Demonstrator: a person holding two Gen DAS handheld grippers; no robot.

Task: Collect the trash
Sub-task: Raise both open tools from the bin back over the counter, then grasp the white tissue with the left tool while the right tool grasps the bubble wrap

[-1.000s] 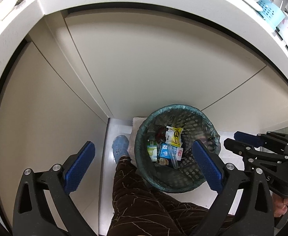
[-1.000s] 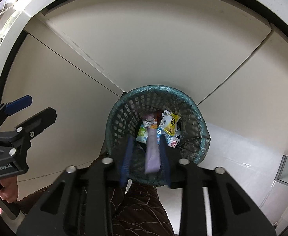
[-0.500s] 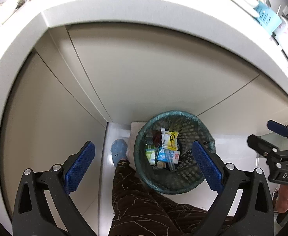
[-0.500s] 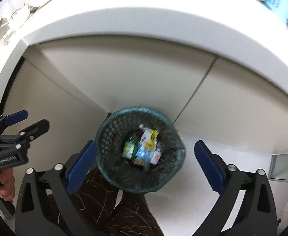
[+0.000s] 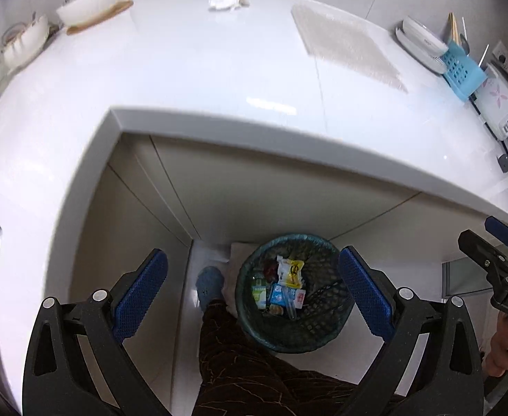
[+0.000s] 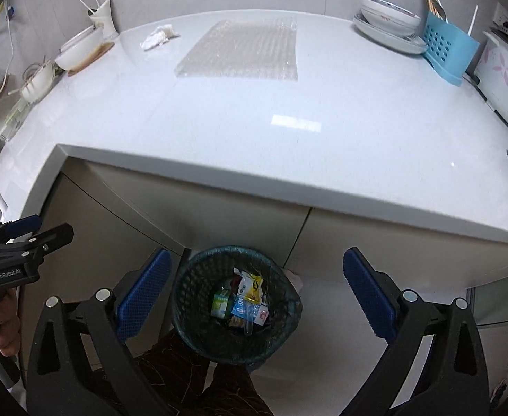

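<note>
Both the left hand-held gripper [image 5: 252, 298] and the right hand-held gripper [image 6: 254, 298] hang released and empty above the bin [image 6: 236, 306] on the floor, which holds several wrappers [image 6: 250, 287]. The step in hand looks like the turn to the next piece of trash: a crumpled tissue [image 6: 158, 37] lies near the far left corner of the surface [image 6: 254, 131], just beside the bubble wrap sheet [image 6: 243, 50]. The next move likely calls for reaching across to the far edge and clenching lightly on the soft tissue.
</note>
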